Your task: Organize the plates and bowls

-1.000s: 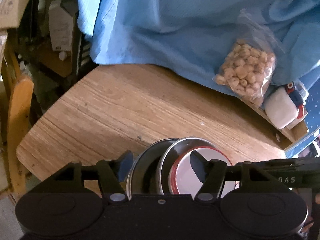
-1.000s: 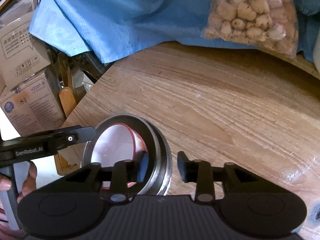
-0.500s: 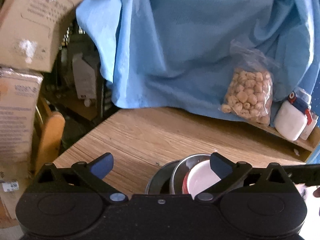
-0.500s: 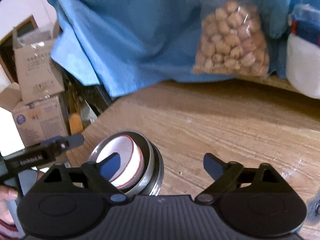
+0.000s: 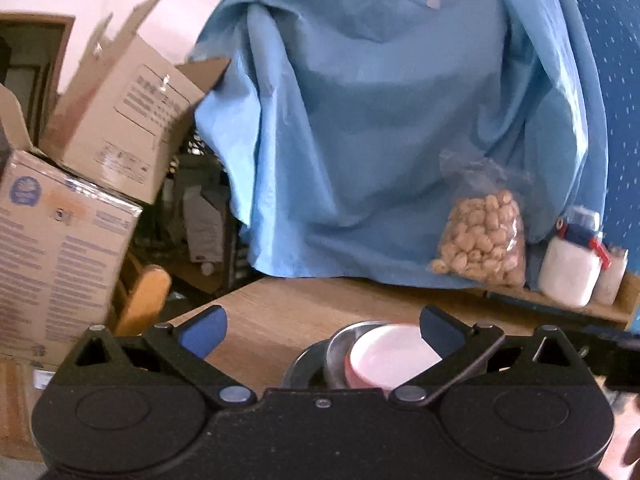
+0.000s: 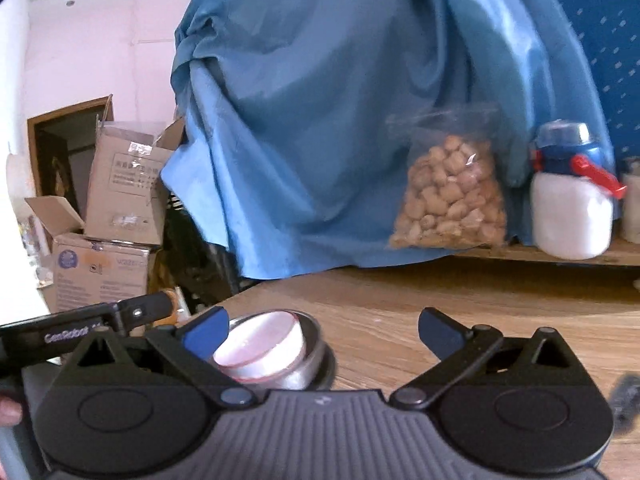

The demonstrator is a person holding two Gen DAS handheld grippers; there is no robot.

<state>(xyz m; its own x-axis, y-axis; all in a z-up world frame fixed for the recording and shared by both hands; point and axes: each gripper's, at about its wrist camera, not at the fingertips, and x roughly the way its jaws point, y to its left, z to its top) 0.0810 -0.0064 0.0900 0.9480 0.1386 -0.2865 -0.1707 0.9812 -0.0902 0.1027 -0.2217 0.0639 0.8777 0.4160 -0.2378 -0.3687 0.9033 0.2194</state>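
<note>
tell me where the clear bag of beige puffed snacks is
The clear bag of beige puffed snacks is at the wooden table's far edge, right of centre in both wrist views, leaning on the blue cloth beside the white jar with a blue lid.

The body of the left hand-held gripper (image 5: 320, 330) hides the near part of the nested bowls (image 5: 384, 354); their count cannot be told. In the right wrist view the bowls (image 6: 276, 354) are partly hidden too. The cloth (image 5: 380, 128) covers whatever stands behind the worktop (image 5: 288, 316). Print on the boxes (image 5: 60, 256) is blurred. The frame's edge cuts off a jar (image 6: 632, 208).
</note>
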